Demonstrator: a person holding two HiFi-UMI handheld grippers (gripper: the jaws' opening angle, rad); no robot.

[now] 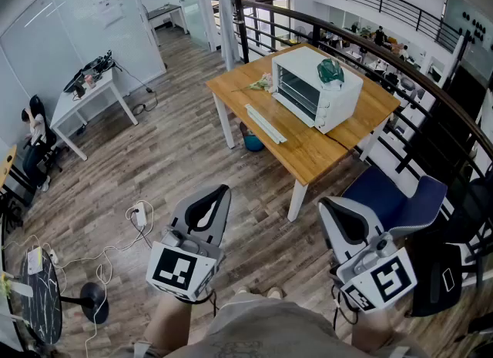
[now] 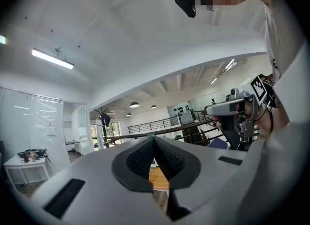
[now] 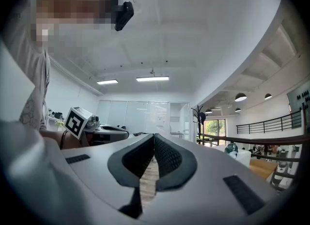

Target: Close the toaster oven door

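The white toaster oven point(image 1: 317, 87) stands on a wooden table point(image 1: 323, 152) across the room, with a green object point(image 1: 330, 71) on its top. Its door point(image 1: 266, 124) lies open, flat in front of the glass-fronted cavity. My left gripper point(image 1: 221, 192) and right gripper point(image 1: 324, 204) are held low, close to my body and far from the table. Both are shut with nothing between the jaws. In the left gripper view the left gripper point(image 2: 154, 137) points up toward the ceiling. The right gripper point(image 3: 154, 136) does the same, with the oven point(image 3: 241, 157) small at the right.
A blue chair point(image 1: 394, 199) stands between me and the table's near corner. A power strip with cables point(image 1: 139, 215) lies on the wooden floor at the left. A white desk point(image 1: 86, 96) is at the far left, and a railing point(image 1: 431, 95) runs behind the table.
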